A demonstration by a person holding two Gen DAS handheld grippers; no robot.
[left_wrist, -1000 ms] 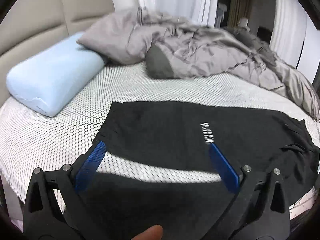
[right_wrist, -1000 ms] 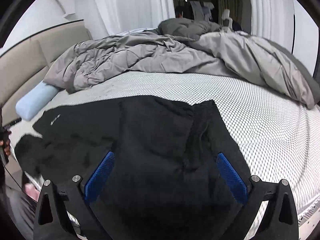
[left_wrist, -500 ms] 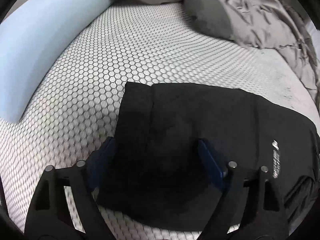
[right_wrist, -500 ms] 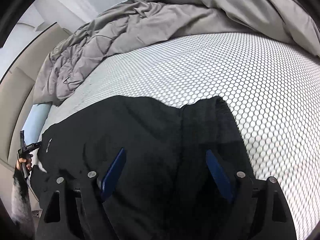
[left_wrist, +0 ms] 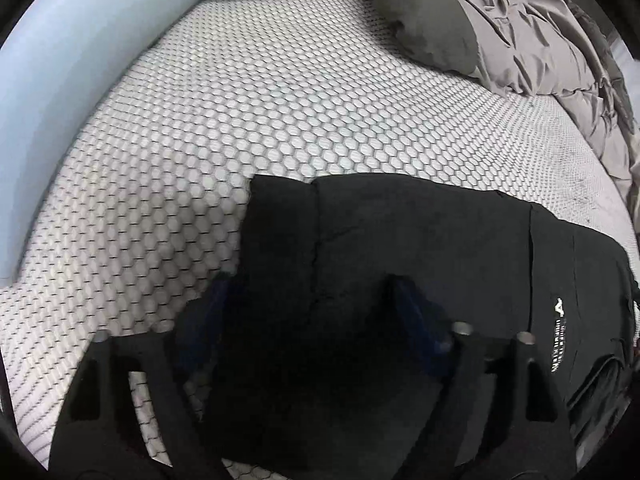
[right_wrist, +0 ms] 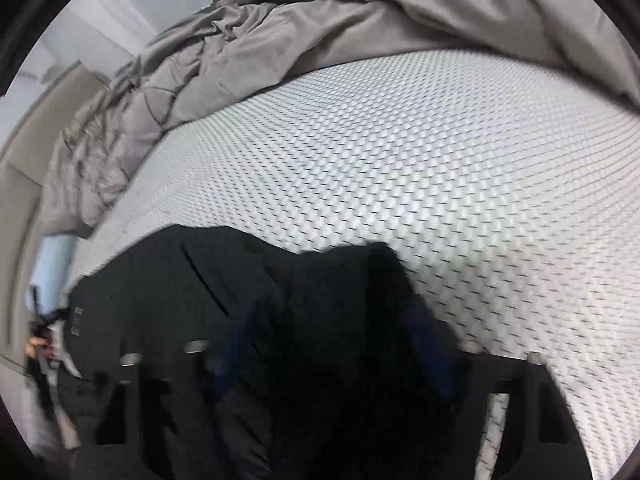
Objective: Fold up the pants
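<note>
Black pants lie flat on the honeycomb-patterned mattress, with a small white logo at the right. My left gripper is open, low over the pants' left end, its blue fingers straddling the cloth. In the right wrist view the pants fill the lower left. My right gripper is open, close over their right end; the view is blurred and its blue fingers look dark against the cloth.
A light blue pillow lies at the left. A rumpled grey duvet is heaped at the back of the bed, also across the top of the right wrist view. A beige headboard stands at the left.
Both grippers have dropped and tilted down toward the pants, each now close over one end. Their jaws have narrowed a little but remain open.
</note>
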